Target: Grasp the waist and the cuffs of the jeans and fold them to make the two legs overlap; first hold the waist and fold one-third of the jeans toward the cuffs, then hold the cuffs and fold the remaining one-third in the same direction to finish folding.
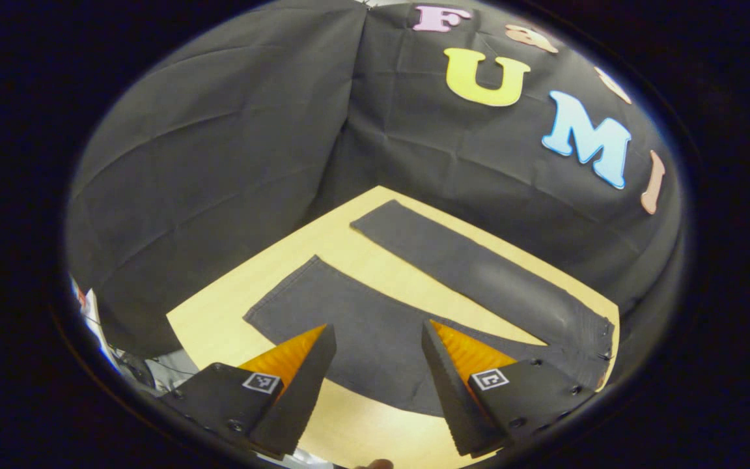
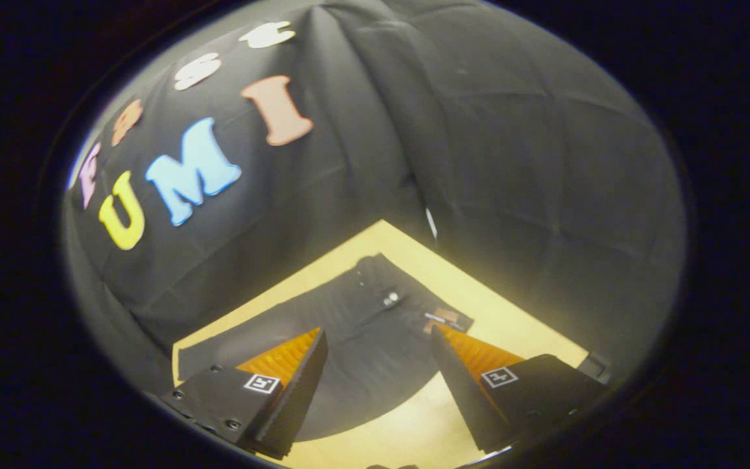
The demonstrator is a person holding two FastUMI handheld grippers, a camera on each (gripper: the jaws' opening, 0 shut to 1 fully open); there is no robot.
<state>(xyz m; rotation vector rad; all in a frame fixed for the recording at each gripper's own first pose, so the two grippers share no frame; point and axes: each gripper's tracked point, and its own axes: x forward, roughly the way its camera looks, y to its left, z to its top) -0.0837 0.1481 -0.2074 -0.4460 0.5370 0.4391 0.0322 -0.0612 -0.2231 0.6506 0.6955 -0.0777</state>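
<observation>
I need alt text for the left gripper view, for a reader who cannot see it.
Dark jeans lie flat on a light wooden table, the two legs spread apart in a V with bare table between them. The left claw is open above the nearer leg, holding nothing, and black cloth walls stand behind.

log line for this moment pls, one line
stage: pre-grasp | jeans: flat on table, legs apart, unfolded | left gripper: open, over legs | right gripper: open, over waist | holding: nothing
</observation>
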